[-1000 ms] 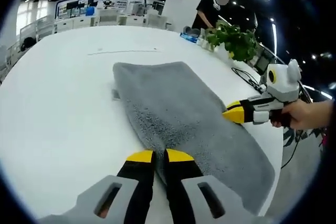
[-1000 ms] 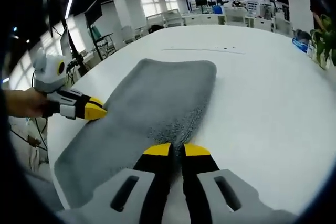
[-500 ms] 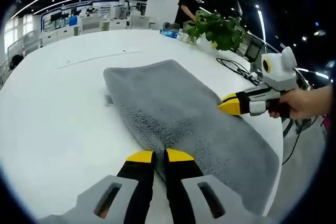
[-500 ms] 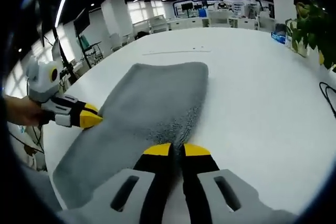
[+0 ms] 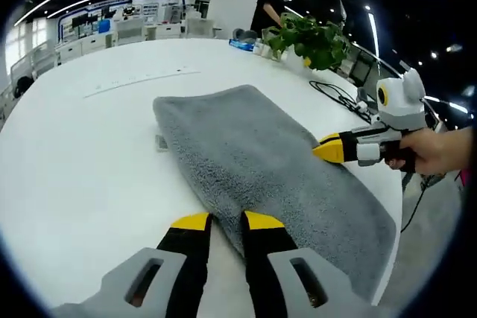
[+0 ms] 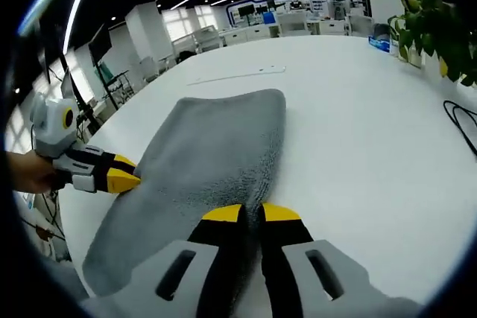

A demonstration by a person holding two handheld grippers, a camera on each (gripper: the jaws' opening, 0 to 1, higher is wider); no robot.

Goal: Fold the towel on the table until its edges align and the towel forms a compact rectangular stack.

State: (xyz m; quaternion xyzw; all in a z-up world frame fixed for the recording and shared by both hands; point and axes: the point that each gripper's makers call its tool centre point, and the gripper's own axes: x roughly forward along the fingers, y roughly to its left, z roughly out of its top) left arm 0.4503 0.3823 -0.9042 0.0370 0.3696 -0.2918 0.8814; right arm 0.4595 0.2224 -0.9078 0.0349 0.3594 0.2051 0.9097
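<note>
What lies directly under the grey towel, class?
The white table carries the towel, showing bare all around it. Anything beneath the cloth itself is covered and cannot be seen.

We note both grippers alike: left gripper (image 5: pixel 228 221) and right gripper (image 6: pixel 250 213) have yellow-tipped black jaws on grey slotted bodies, each topped by a white housing.

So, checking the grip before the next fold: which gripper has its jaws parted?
The left gripper: a gap shows between its jaws at the towel edge; the right gripper is pinched shut on it.
</note>
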